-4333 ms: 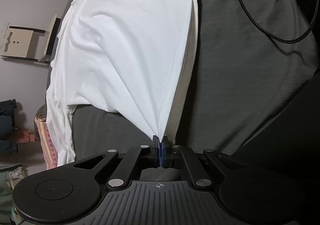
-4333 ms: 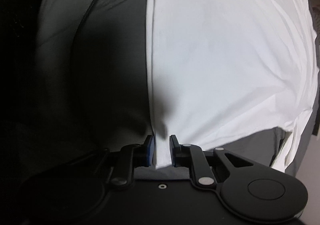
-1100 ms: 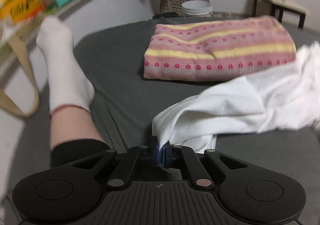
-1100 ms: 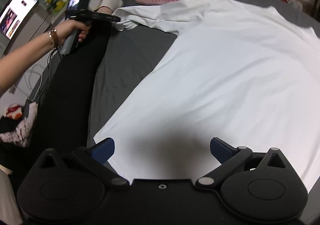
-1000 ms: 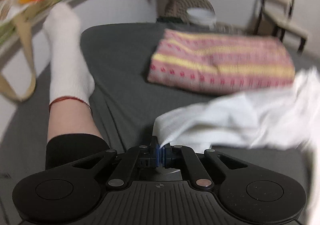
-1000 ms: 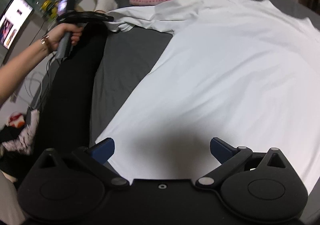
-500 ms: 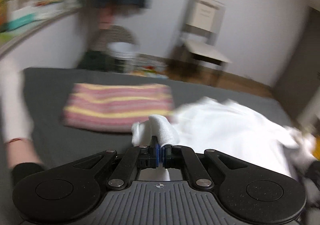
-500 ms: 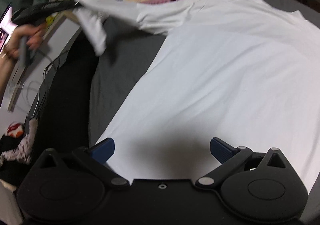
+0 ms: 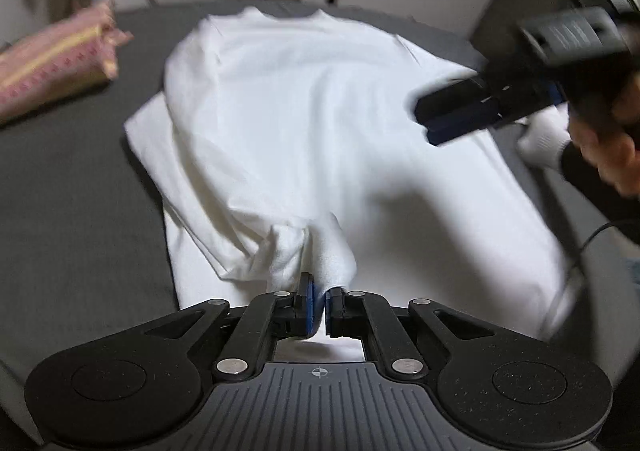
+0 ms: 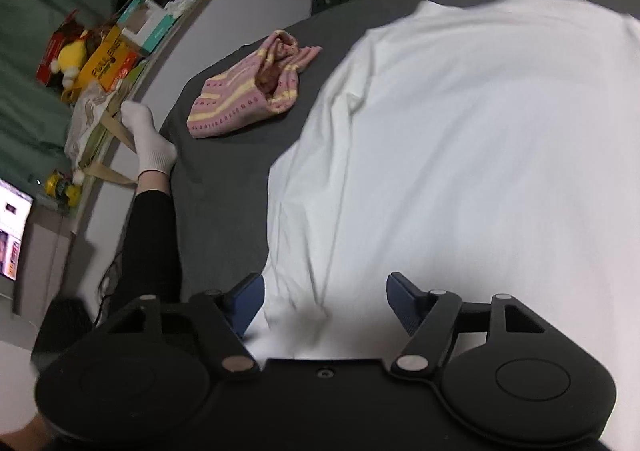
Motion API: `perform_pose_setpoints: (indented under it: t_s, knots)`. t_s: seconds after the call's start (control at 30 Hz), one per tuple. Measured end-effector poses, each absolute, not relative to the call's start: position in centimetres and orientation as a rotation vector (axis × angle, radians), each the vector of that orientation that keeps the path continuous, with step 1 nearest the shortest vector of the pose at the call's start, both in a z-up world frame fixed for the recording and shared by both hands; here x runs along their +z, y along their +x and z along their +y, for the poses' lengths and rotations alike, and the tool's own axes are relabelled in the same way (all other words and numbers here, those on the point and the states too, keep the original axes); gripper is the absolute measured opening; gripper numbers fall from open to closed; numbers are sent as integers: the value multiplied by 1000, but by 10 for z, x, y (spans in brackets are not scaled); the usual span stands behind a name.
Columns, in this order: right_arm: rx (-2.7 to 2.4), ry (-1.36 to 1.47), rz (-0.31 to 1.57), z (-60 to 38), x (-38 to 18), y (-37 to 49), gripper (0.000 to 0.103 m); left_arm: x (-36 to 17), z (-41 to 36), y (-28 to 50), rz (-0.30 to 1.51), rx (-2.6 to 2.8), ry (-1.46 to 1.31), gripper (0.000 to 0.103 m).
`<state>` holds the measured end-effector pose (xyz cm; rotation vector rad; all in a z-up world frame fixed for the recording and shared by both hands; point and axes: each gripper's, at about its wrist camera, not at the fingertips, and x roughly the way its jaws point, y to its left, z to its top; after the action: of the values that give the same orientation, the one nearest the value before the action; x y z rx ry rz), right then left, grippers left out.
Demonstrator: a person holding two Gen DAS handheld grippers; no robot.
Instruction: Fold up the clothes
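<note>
**Sleeve pinched and carried over the shirt's body**

The white shirt (image 9: pixel 320 99) lies spread across the dark grey bed (image 9: pixel 72 211), filling the middle of the left wrist view, its collar toward the top of the frame. The left gripper (image 9: pixel 319 305) has its fingers nearly together on a bunched sleeve end at lower centre. Holding the sleeve over the torso panel rather than out to the side suggests a fold inward, which narrows the shirt.

The right gripper (image 10: pixel 324 301) has its fingers spread wide and grips nothing. It sits over the shirt's near edge at the bottom of its own view, probably ready to pin or smooth the cloth.

A pink striped garment (image 10: pixel 248 91) sits apart in the upper left, clear of the folding area.
</note>
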<state>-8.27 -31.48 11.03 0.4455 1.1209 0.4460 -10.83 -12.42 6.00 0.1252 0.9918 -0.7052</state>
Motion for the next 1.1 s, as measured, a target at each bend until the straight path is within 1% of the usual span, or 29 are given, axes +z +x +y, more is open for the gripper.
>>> perform_pose_setpoints:
  t_s: [0.1, 0.13, 0.23, 0.4, 0.53, 0.57, 0.6, 0.63, 0.67, 0.73, 0.83, 0.9, 0.97, 1.03, 1.1]
  knots:
    - [461, 368, 1046, -285, 103, -56, 67, 52, -131, -126, 918, -651, 159, 3]
    - [465, 339, 999, -276, 101, -46, 63, 49, -133, -132, 893, -632, 170, 3]
    - [414, 301, 872, -260, 95, -12, 58, 50, -131, -147, 818, -624, 202, 3]
    - [263, 422, 872, -264, 75, 52, 56, 46, -125, -150, 796, -640, 166, 3]
    - [245, 549, 956, -272, 63, 89, 55, 41, -122, -147, 786, -656, 143, 3]
    - [244, 540, 997, -270, 61, 96, 46, 40, -122, -147, 782, -660, 137, 3]
    - [243, 532, 1037, -268, 60, 104, 34, 39, -121, -146, 778, -662, 131, 3]
    - [242, 523, 1078, -265, 59, 112, 8, 38, -121, -145, 771, -664, 125, 3]
    - [246, 499, 1102, -262, 60, 119, 2, 38, -120, -146, 762, -666, 123, 3]
    - [278, 441, 1071, -256, 73, 127, 2, 38, -121, -149, 741, -670, 138, 3]
    - [321, 477, 951, -261, 94, 137, 2, 41, -124, -155, 692, -679, 178, 3]
    - [298, 495, 903, -269, 98, 141, 2, 42, -126, -156, 680, -703, 181, 3]
    - [244, 484, 914, -278, 90, 146, 2, 41, -129, -155, 699, -726, 158, 3]
    - [179, 453, 958, -287, 75, 149, 2, 39, -134, -153, 725, -746, 137, 3]
    - [104, 480, 1001, -299, 61, 149, 2, 38, -138, -153, 736, -755, 138, 3]
